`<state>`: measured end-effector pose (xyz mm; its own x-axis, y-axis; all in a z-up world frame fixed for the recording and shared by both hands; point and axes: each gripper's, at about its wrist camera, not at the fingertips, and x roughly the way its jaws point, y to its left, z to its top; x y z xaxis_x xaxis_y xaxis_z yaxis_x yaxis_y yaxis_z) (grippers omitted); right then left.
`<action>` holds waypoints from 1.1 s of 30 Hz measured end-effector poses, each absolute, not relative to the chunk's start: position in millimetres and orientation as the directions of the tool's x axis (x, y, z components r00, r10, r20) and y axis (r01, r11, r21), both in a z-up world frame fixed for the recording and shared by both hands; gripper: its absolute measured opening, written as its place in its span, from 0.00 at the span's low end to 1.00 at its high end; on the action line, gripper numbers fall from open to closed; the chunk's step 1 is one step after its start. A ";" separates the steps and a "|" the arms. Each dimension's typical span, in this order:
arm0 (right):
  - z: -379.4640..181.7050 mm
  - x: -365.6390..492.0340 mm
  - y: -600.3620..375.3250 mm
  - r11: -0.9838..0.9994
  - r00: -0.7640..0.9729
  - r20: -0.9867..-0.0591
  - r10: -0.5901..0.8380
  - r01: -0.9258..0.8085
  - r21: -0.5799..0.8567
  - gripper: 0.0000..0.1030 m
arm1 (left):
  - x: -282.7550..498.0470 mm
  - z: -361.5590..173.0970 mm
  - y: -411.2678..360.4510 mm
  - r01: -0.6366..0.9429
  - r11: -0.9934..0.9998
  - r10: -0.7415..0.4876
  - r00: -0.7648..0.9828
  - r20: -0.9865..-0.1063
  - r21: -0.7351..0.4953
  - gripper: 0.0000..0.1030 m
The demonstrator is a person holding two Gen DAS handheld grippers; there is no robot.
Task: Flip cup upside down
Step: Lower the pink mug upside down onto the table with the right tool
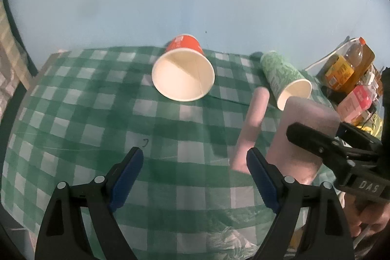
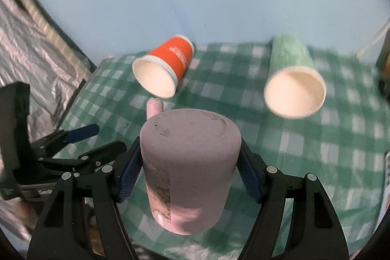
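Observation:
A pink mug (image 2: 190, 169) with a handle (image 2: 154, 107) is held upside down, base up, between the fingers of my right gripper (image 2: 190, 177), just above the checked tablecloth (image 2: 316, 152). The mug also shows in the left wrist view (image 1: 302, 138), its handle (image 1: 253, 128) pointing left. My left gripper (image 1: 195, 177) is open and empty, low over the cloth, just left of the mug. Its fingers (image 2: 82, 132) show at the left of the right wrist view.
A red paper cup (image 1: 184, 70) (image 2: 163, 67) and a green patterned paper cup (image 1: 285, 76) (image 2: 292, 79) lie on their sides at the back of the table, mouths toward me. A bottle (image 1: 346, 65) and a pink carton (image 1: 353, 101) stand at the right edge.

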<state>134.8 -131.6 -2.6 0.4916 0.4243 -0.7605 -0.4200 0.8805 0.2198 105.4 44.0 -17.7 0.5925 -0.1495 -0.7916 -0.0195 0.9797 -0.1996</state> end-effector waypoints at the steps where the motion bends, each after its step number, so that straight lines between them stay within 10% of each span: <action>1: -0.8 132.2 -128.7 0.886 0.524 -0.747 0.409 -0.423 0.189 0.71 | 104.0 -16.8 43.8 -0.026 0.980 -0.142 0.600 -0.787 -0.197 0.85; 16: 7.0 116.4 -116.6 0.938 0.782 -0.559 0.276 -0.345 -0.019 0.71 | 87.3 -33.1 50.3 -0.090 0.974 -0.109 0.616 -0.780 -0.207 0.85; 33: -18.8 114.4 -103.8 0.931 0.803 -0.549 0.232 -0.346 -0.113 0.71 | 79.0 -34.5 47.3 -0.089 0.976 -0.103 0.617 -0.780 -0.200 0.86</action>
<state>114.4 -103.8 -18.8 0.8030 0.2316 -0.5491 -0.3458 0.9315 -0.1129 79.0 47.3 -34.5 0.6169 -0.1034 -0.7802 -0.0894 0.9757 -0.2000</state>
